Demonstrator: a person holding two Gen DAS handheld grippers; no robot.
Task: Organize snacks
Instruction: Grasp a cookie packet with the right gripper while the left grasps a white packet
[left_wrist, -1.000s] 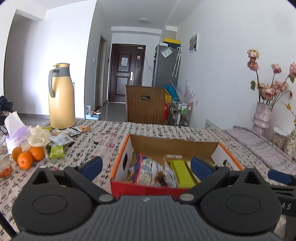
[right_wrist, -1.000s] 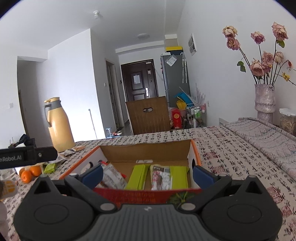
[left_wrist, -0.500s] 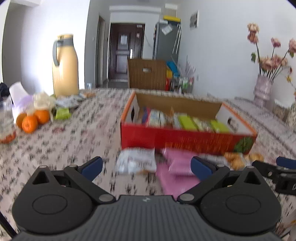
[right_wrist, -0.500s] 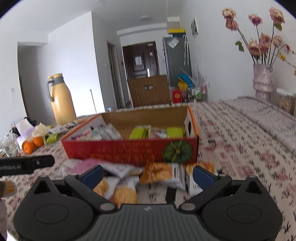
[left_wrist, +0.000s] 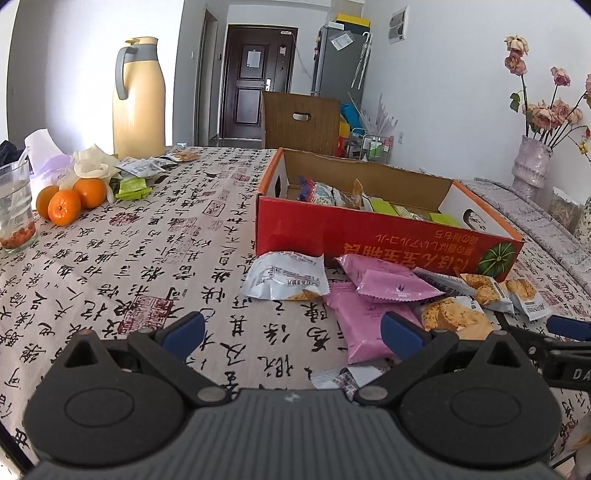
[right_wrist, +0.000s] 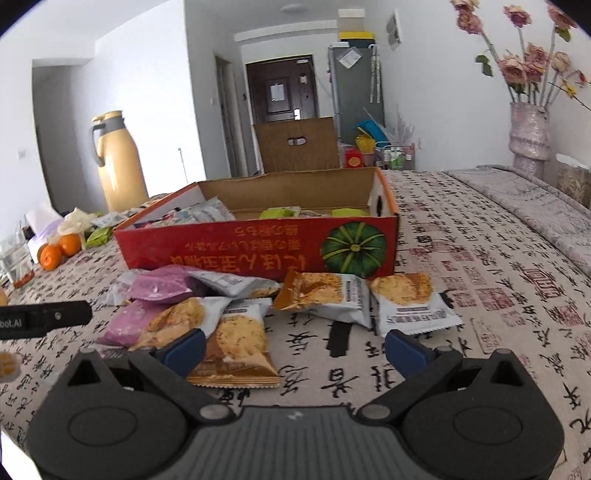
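A red cardboard box with several snack packs inside stands on the patterned tablecloth; it also shows in the right wrist view. Loose snack packs lie in front of it: a white pack, pink packs and orange-and-white cracker packs. My left gripper is open and empty, just short of the pink packs. My right gripper is open and empty, low over the cracker packs, with one pack beside its left finger.
A yellow thermos jug, oranges, a glass, a tissue pack and small packets sit at the table's far left. A vase of dried roses stands at the far right. A wooden chair is behind the table.
Both grippers have pulled back from over the box and dropped lower, so the loose packs in front of the box now fill the foreground. Both stay open.
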